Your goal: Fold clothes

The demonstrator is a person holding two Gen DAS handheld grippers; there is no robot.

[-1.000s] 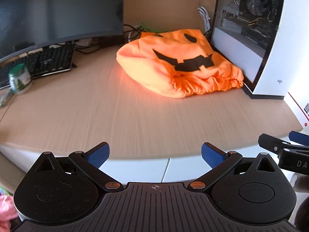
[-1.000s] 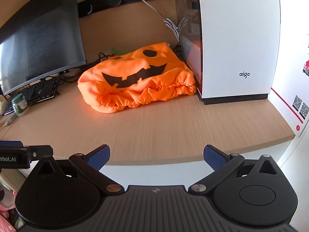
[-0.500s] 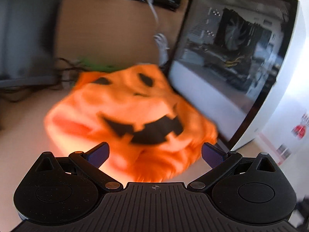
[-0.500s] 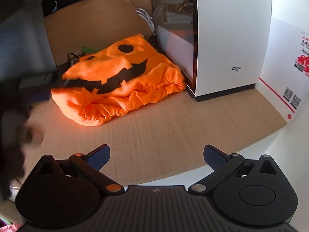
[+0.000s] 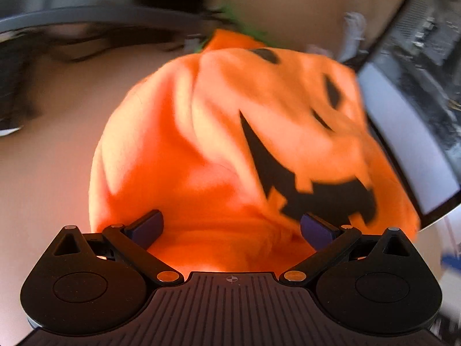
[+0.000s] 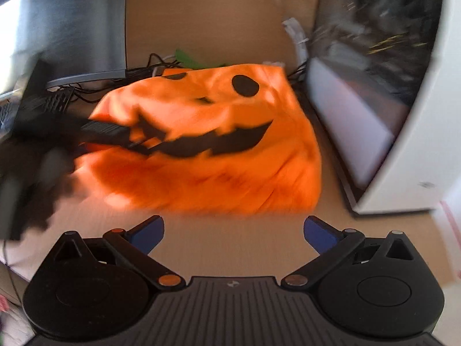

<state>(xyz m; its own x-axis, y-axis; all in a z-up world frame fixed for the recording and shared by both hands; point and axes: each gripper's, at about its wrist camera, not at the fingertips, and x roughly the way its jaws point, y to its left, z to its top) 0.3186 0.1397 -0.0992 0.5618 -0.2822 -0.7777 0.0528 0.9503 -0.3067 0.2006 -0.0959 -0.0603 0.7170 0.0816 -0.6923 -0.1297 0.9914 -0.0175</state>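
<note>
Orange pumpkin-face garment [image 6: 207,144] heaped loose on wooden surface [image 6: 230,248], just ahead of both tools, beside white PC case [image 6: 409,155].
Left hand-held gripper [image 5: 230,227] spread wide, pressed at near hem, likely to pinch.
Right hand-held gripper [image 6: 233,230] spread wide, empty, short of cloth.

Your left gripper [image 5: 232,227] stands wide open right against the near-left side of the orange pumpkin garment [image 6: 219,141], with bare desk [image 5: 49,155] free to its left. On the right, the white computer case [image 6: 403,132] crowds the garment, leaving you only a narrow gap. Far behind, the monitor [image 6: 66,23] and tangled cables [image 6: 144,66] block the way. Your right gripper [image 6: 233,232], spread open, has clear desk near the garment's front edge.
</note>
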